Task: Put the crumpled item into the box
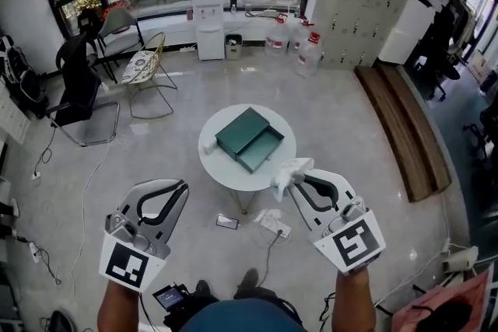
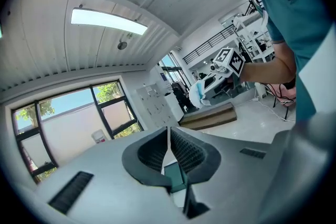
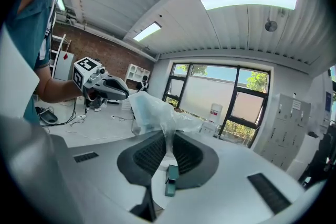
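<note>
Nearest the person, the left hand-held gripper point(image 1: 179, 189) is held low on the left. Its jaws are pressed together with nothing between them, as its own view confirms. On the right, the right hand-held gripper point(image 1: 296, 177) is clamped on the crumpled item point(image 1: 283, 174), a pale, thin, wrinkled wad. The wad bunches up out of the closed jaws, and a pinched strip of it runs down between the ribbed pads point(image 3: 185, 153). In the head view the item lies over the near right rim of the round white worktop point(image 1: 221, 166), close to the box point(image 1: 247, 138) but not in it. The box is dark green and lies open in the middle of the worktop, its two halves side by side. Farther off, across the pale floor, stand chairs point(image 1: 143, 68) on the left and a white water dispenser point(image 1: 208, 5) by the windows.
</note>
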A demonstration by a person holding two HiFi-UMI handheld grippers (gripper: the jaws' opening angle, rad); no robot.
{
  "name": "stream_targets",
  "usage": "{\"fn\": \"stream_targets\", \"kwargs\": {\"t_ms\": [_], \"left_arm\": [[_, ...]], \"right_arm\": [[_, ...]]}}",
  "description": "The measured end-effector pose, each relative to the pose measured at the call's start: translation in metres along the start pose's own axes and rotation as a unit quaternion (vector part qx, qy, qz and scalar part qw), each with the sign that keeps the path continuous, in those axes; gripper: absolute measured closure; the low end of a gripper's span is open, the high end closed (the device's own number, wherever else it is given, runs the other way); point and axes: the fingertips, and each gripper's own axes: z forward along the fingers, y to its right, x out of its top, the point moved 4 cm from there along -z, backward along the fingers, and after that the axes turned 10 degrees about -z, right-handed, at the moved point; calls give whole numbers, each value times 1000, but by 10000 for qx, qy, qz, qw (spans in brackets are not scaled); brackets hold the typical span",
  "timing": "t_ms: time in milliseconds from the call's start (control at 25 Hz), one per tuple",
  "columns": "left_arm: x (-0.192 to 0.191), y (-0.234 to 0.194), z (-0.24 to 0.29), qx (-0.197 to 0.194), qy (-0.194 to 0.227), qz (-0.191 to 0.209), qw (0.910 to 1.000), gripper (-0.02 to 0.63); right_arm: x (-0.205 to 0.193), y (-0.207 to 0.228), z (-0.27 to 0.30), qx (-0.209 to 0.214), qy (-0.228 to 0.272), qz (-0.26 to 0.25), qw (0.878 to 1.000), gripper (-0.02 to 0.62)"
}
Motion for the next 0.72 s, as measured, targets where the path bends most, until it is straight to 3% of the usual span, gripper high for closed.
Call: {"fn": "stream_targets", "kwargs": {"t_ms": [160,400,720], "left_arm": [[6,5,20,120,-103,-46,9999,571],[-14,-5,50,-2,-98,-15,10000,571],[-27,-50,113,-720,372,4,9967,572]], "right_arm": [[-15,21,4,142,97,35,9998,537],[-42,31,19,74,23,110,9999,537],[-52,56,44,-471,-490,113,9976,537]]}}
